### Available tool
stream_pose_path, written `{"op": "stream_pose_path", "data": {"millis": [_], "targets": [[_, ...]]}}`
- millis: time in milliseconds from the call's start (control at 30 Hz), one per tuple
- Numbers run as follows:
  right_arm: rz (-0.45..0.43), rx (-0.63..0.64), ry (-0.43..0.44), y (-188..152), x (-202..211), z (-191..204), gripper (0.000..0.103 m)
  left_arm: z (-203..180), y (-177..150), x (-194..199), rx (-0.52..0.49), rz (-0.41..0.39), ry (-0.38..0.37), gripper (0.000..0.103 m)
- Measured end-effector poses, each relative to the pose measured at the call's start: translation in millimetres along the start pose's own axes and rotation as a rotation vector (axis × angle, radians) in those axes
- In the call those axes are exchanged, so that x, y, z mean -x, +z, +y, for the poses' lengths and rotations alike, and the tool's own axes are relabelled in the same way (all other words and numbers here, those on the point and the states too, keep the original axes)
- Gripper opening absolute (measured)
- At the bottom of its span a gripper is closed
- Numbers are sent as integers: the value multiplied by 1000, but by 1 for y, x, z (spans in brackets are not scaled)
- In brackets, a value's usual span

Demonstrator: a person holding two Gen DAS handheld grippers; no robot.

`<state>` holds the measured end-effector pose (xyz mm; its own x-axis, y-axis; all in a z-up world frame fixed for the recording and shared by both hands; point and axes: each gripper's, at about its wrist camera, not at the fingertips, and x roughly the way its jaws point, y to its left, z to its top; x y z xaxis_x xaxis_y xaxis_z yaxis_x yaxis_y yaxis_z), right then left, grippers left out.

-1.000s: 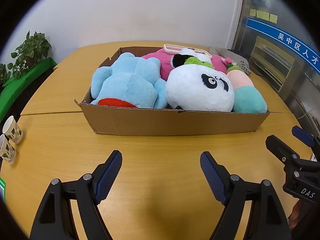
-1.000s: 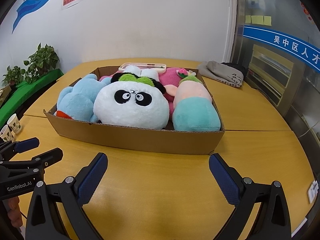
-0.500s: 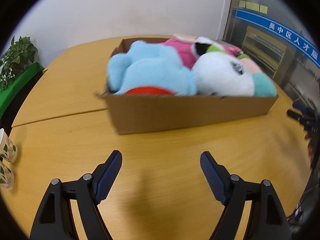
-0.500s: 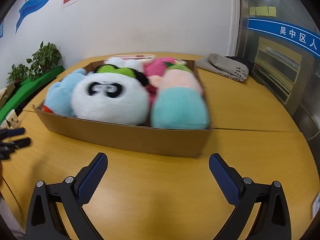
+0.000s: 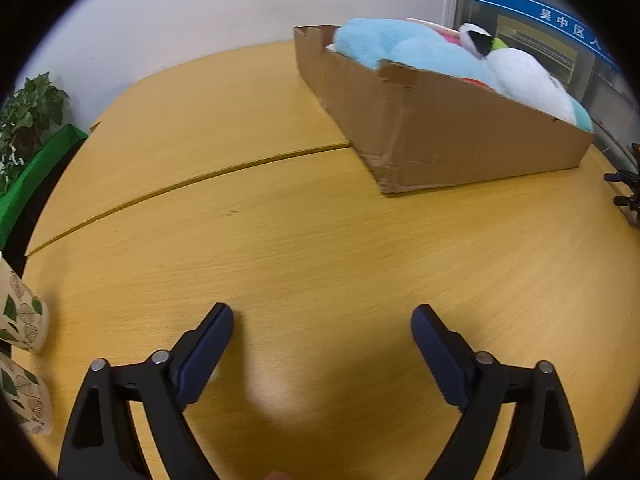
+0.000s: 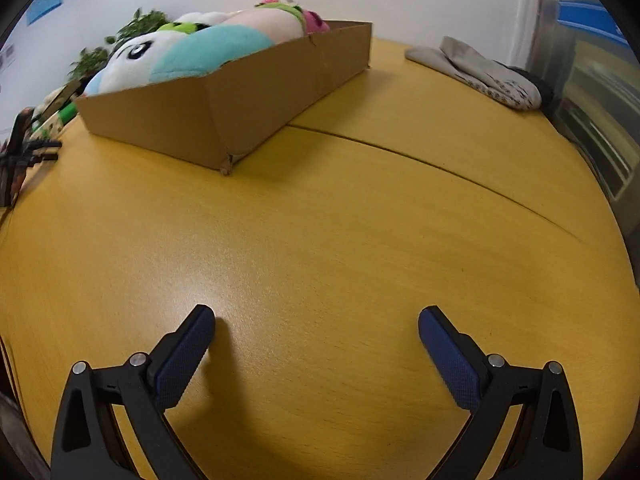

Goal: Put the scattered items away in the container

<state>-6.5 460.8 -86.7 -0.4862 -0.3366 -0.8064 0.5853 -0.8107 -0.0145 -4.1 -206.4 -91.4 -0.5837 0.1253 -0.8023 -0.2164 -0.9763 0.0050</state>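
Observation:
A cardboard box (image 5: 460, 136) sits on the wooden table at the upper right of the left wrist view and holds a blue plush (image 5: 400, 50) and a white panda plush (image 5: 528, 76). In the right wrist view the box (image 6: 224, 108) is at the upper left, with the panda (image 6: 128, 60), a teal and pink plush (image 6: 224, 44) and a pink plush (image 6: 316, 22) in it. My left gripper (image 5: 322, 320) is open and empty, low over bare table. My right gripper (image 6: 316, 322) is open and empty, low over bare table.
Two leaf-print paper cups (image 5: 20, 320) stand at the table's left edge. A potted plant (image 5: 28, 108) is beyond the table on the left. Grey folded cloth (image 6: 476, 70) lies at the table's far right. The right gripper shows at the far right edge of the left wrist view (image 5: 626, 188).
Both grippers have pulled back and swung outward, left one to the left, right one to the right, and dropped lower. The box now sits off to the side in each view. Jaws stayed open.

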Motion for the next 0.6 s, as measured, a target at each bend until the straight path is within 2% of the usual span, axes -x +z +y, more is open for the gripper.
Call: {"op": "stream_pose_path", "data": {"millis": [33, 167, 300, 500, 600], "targets": [[-1, 21, 16, -1, 0, 0, 103, 4, -1, -1, 13, 2, 9, 103], [-2, 138, 102, -5, 1, -11, 103, 18, -5, -3, 46, 7, 34, 103], [4, 132, 96, 0, -2, -28, 103, 18, -3, -7, 42, 9, 30, 103], [3, 131, 95, -2, -2, -28, 103, 25, 14, -18, 36, 16, 29, 103], [3, 119, 84, -2, -2, -26, 103, 23, 11, -17, 39, 16, 30, 103]]}}
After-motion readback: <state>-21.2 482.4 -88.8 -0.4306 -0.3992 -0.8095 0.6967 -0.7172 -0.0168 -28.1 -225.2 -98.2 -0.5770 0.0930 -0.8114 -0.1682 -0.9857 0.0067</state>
